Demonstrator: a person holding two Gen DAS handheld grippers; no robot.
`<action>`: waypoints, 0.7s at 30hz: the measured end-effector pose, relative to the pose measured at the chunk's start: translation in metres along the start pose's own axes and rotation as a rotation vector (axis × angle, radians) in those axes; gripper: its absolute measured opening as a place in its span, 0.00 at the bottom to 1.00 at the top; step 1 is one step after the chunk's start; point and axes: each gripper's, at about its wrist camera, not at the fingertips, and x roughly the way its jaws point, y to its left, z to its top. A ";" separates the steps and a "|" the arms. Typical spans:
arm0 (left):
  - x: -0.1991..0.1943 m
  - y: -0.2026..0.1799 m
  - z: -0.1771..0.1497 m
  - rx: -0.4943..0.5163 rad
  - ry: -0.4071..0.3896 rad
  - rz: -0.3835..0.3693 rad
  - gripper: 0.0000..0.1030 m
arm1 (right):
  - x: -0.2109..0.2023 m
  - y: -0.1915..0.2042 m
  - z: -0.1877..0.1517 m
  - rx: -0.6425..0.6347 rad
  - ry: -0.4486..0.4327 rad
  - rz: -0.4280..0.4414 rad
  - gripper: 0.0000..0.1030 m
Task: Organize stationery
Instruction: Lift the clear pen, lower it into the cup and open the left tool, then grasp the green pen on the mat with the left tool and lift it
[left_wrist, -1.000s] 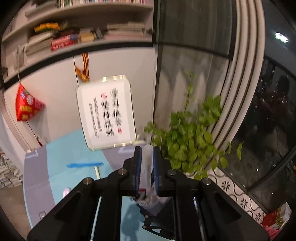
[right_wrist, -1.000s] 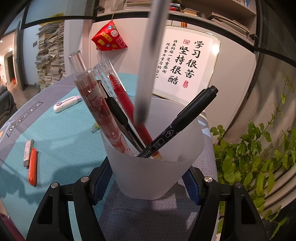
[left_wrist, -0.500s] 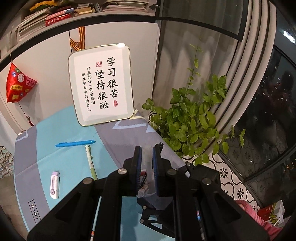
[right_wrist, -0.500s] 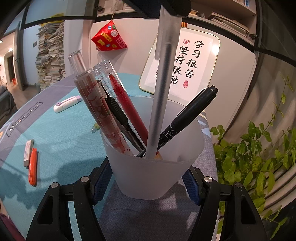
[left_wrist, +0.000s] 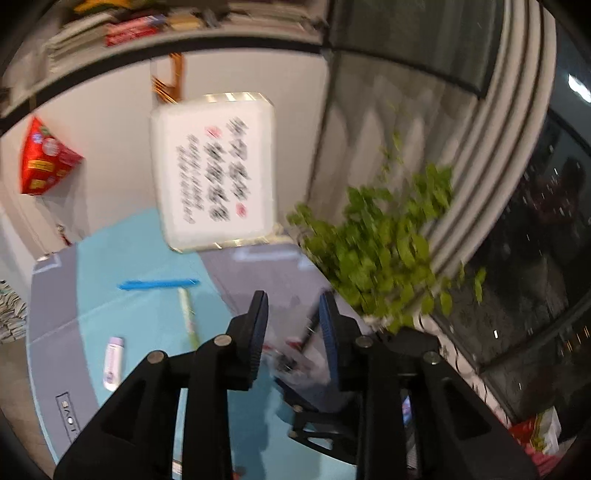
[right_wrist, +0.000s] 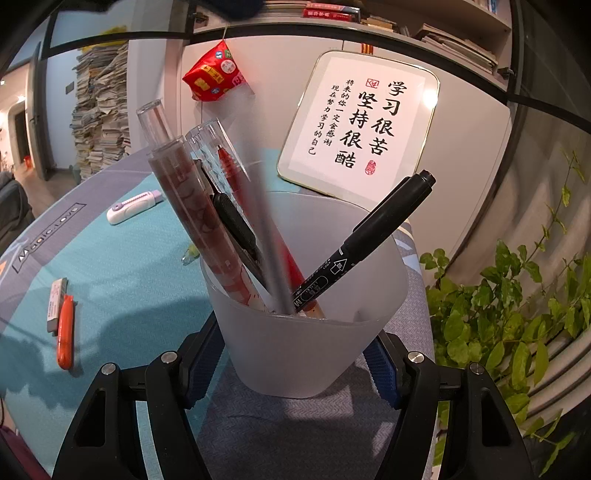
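The right gripper (right_wrist: 291, 363) squeezes the frosted white cup (right_wrist: 314, 339) from both sides so it cannot tip while pens drop in. The left gripper (left_wrist: 293, 325) is opening its jaws above the cup, and nothing seems to be pinched between them, though that view is blurry. A thin grey pen (right_wrist: 271, 258) leans in the cup beside the black marker (right_wrist: 369, 236) and red pens (right_wrist: 240, 206)

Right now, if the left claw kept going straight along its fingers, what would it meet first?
Most likely the frosted pen cup with its pens, seen blurred between the opening left claw. Depth is unclear, and nothing is pinched between its pads.
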 end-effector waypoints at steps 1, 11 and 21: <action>-0.007 0.009 0.002 -0.022 -0.024 0.016 0.35 | 0.000 0.000 0.000 0.000 0.000 0.000 0.69; 0.042 0.076 -0.036 -0.147 0.099 0.191 0.41 | -0.001 -0.001 0.000 -0.002 0.003 -0.005 0.69; 0.133 0.091 -0.076 -0.091 0.272 0.274 0.32 | -0.001 -0.001 0.001 -0.005 0.006 -0.009 0.69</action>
